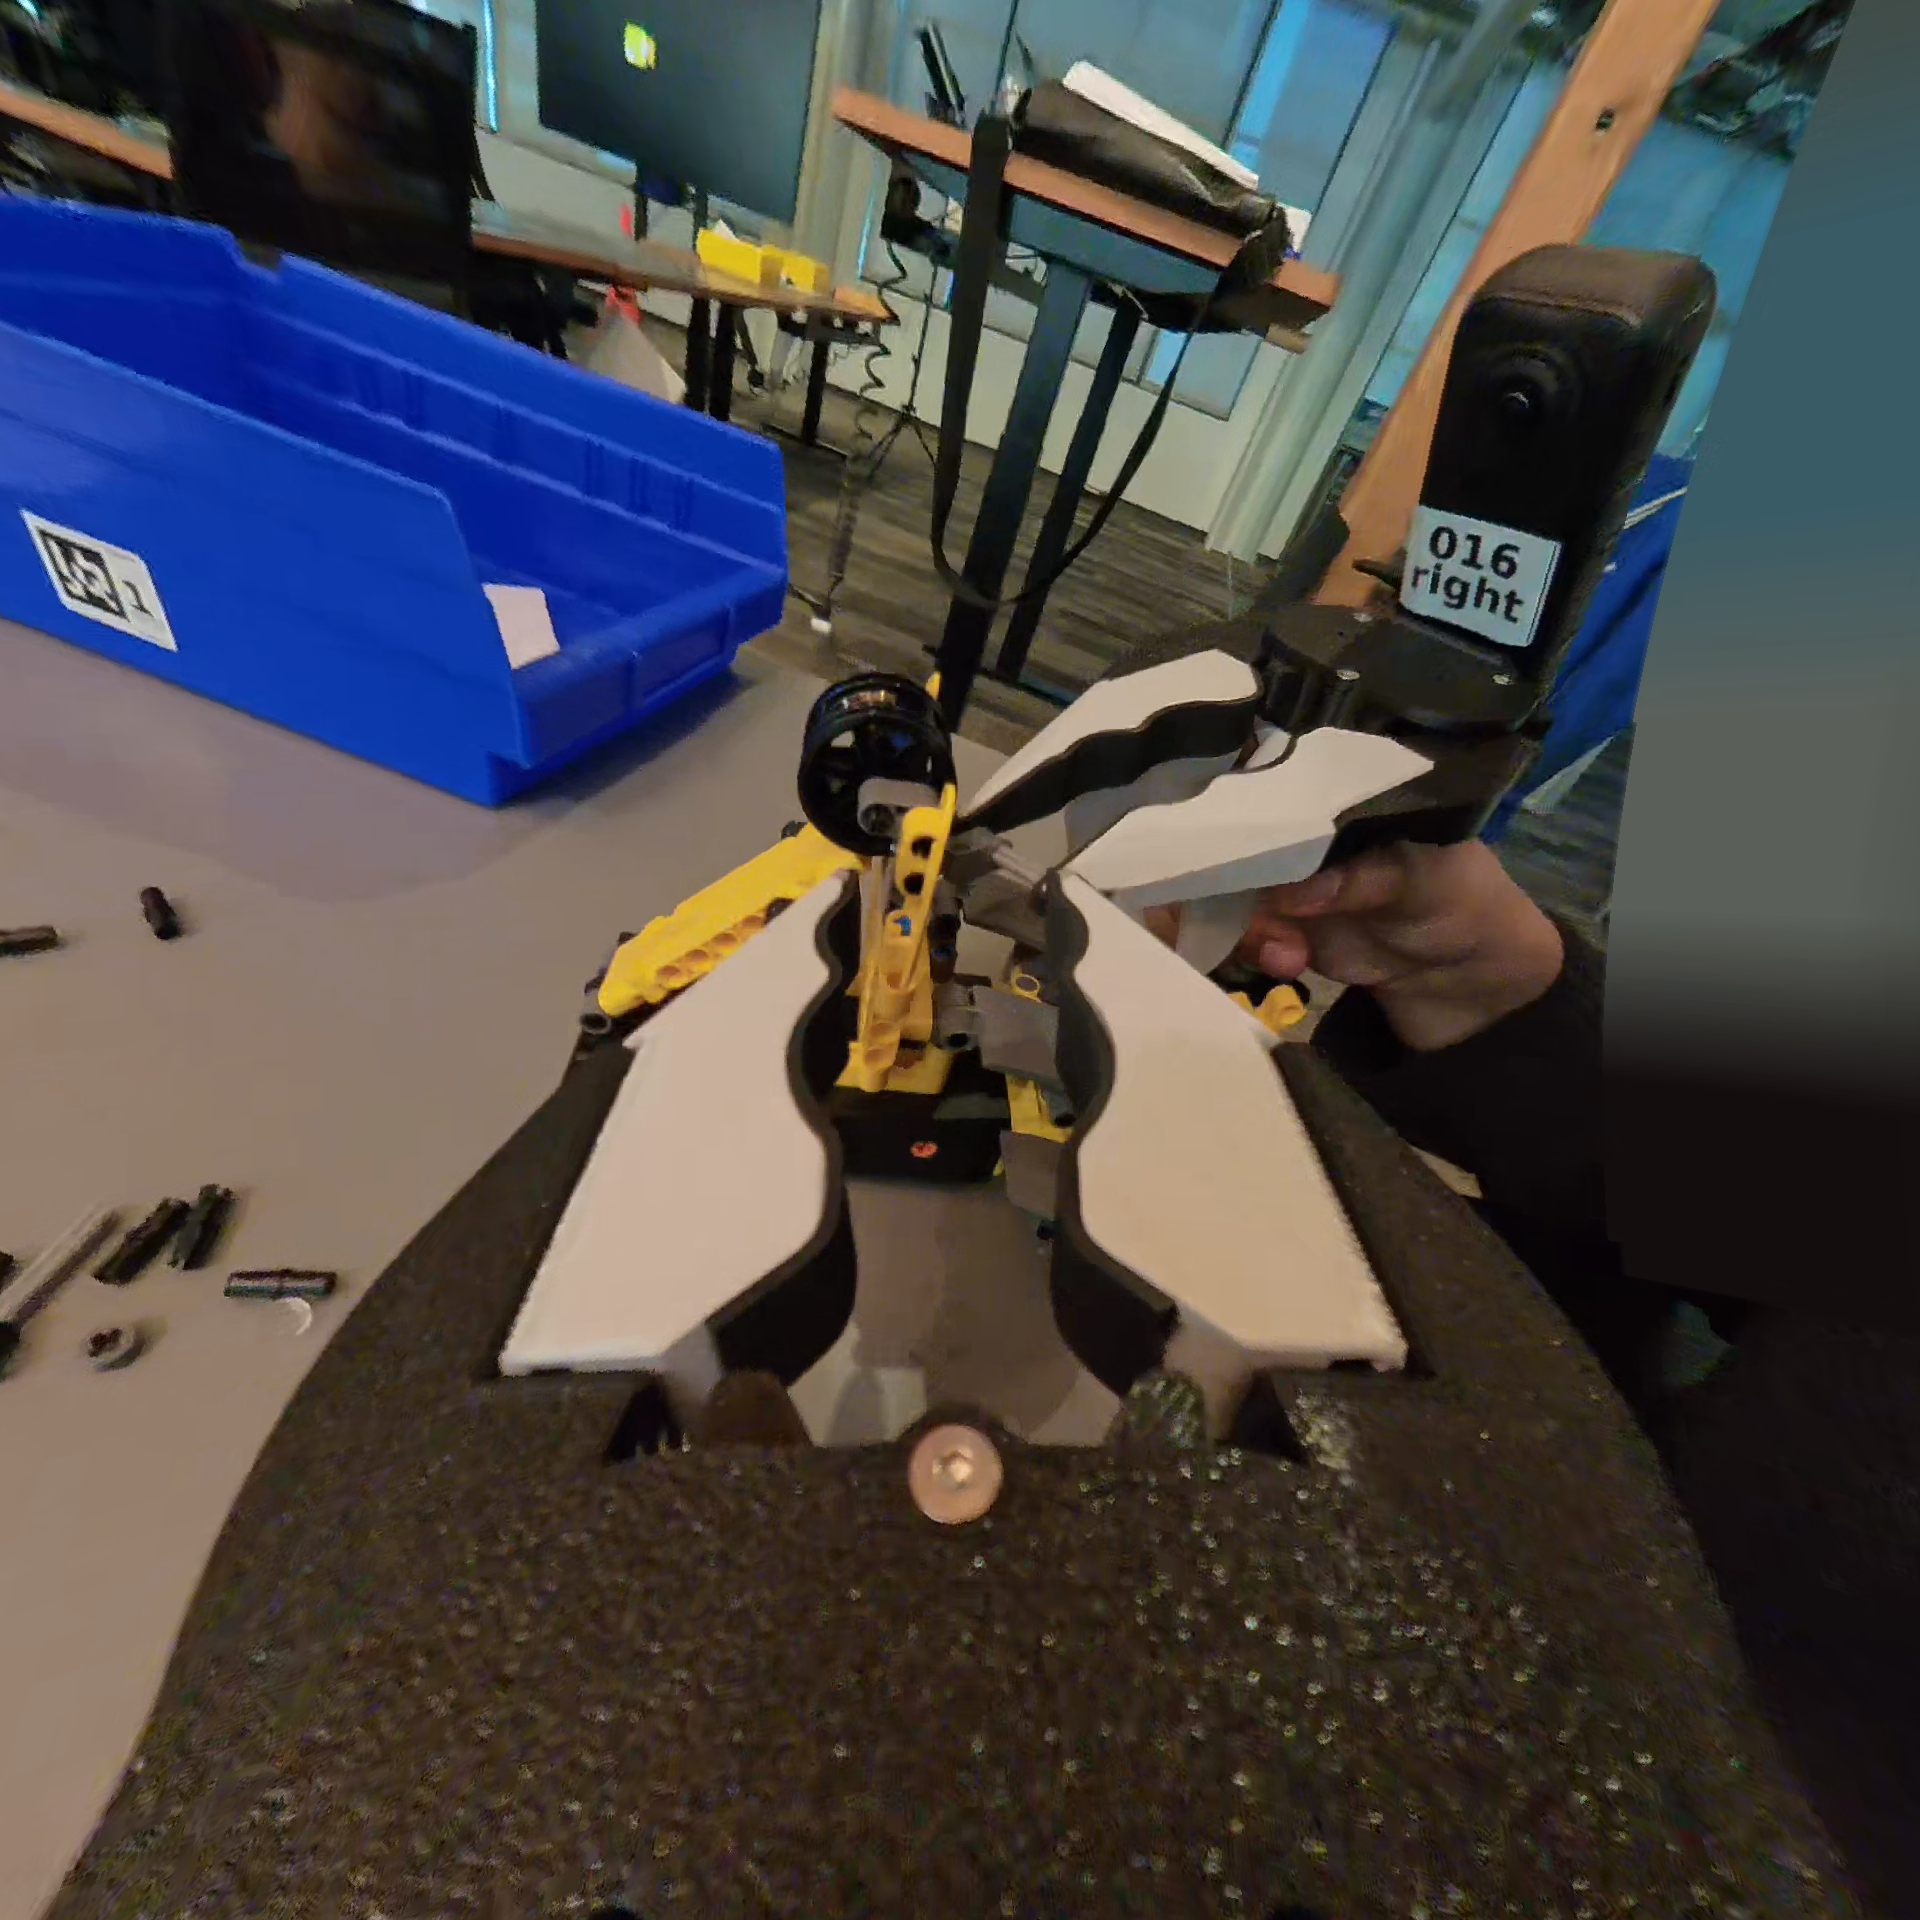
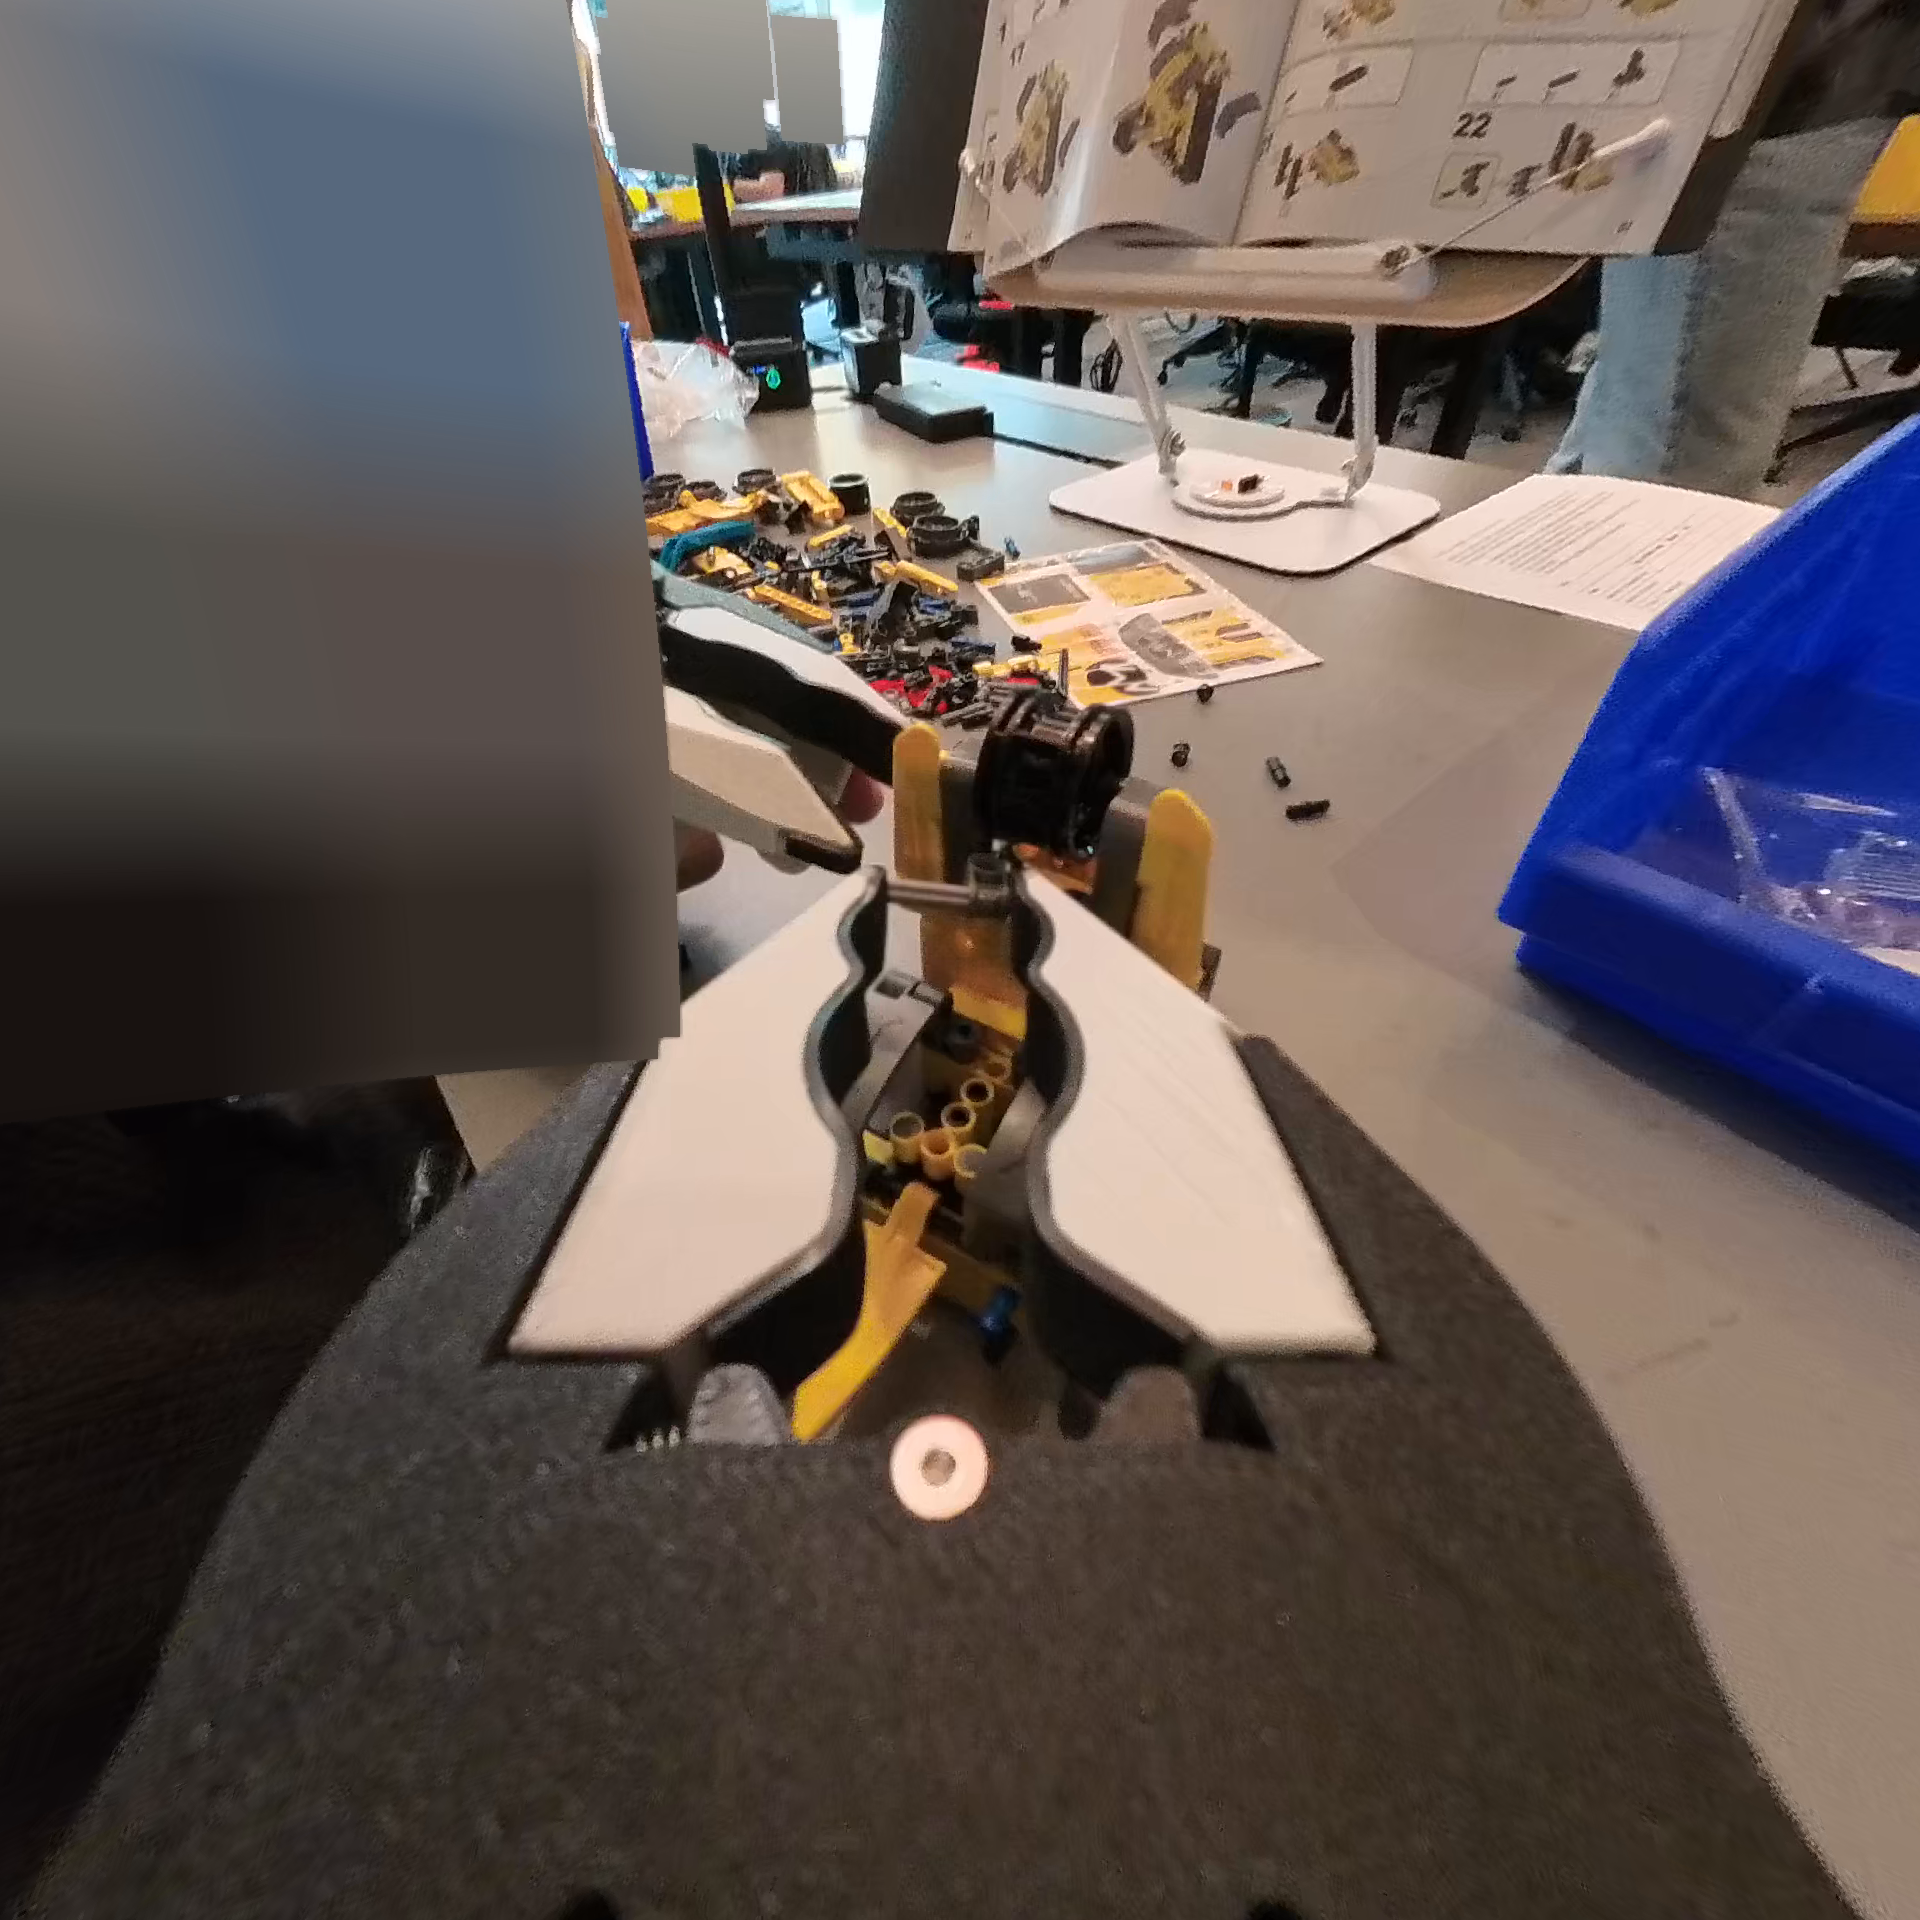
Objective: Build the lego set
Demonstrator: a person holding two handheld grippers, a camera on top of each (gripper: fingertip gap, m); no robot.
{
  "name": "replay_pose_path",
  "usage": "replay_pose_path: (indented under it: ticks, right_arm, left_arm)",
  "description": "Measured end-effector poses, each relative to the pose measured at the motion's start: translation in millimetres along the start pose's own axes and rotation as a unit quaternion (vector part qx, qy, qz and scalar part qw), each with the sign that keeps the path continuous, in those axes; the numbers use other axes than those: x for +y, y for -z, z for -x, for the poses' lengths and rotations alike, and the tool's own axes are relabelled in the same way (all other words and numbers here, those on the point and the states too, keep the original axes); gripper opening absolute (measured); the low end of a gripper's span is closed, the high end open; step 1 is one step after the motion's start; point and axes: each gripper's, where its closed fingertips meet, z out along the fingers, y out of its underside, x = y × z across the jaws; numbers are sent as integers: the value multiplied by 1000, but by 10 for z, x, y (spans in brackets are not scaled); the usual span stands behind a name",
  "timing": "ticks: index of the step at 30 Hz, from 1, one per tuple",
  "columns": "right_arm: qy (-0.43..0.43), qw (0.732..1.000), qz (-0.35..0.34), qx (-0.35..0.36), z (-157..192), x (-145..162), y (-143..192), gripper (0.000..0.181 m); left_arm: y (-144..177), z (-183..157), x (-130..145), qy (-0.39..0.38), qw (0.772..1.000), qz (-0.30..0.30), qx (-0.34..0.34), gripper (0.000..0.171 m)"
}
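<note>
Your left hand-held gripper (image 1: 951, 997) clamps the yellow-and-black plastic brick model (image 1: 894, 997), its base hidden between the fingers; your right hand-held gripper (image 2: 951, 904) pinches a thin grey axle (image 2: 940, 896) at its tips. A white printed label (image 1: 1475, 574) sits on that gripper; the open instruction booklet (image 2: 1299, 114) is cut off.

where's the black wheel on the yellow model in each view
Left wrist view: the black wheel sits just above centre, atop the yellow model, beyond the left gripper.
Right wrist view: the black wheel is just above centre, past the right gripper.
Shared landmark: the blue bin.
</note>
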Motion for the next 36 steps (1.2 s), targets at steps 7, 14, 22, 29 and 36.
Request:
replay_pose_path:
  ticks: [7, 14, 22, 29, 36]
  right_arm:
    - [42, 999, -13, 22, 0, -23, -49, 23]
    - [95, 994, -13, 51, -27, 13, -85, 23]
    - [116, 990, -13, 82, -45, 25, -108, 23]
    - [64, 994, 0, 86, -51, 19, -87, 23]
    - [104, 992, 0, 65, -43, 30, -61, 23]
  left_arm:
    - [12, -47, 16, 34, 999, -1, 33, 35]
    - [19, -69, 14, 69, 996, -3, 56, 34]
    - [24, -67, 4, 78, 995, -6, 62, 34]
    - [19, -82, 9, 71, 996, -5, 62, 34]
    - [21, -121, 20, 69, 995, -2, 73, 34]
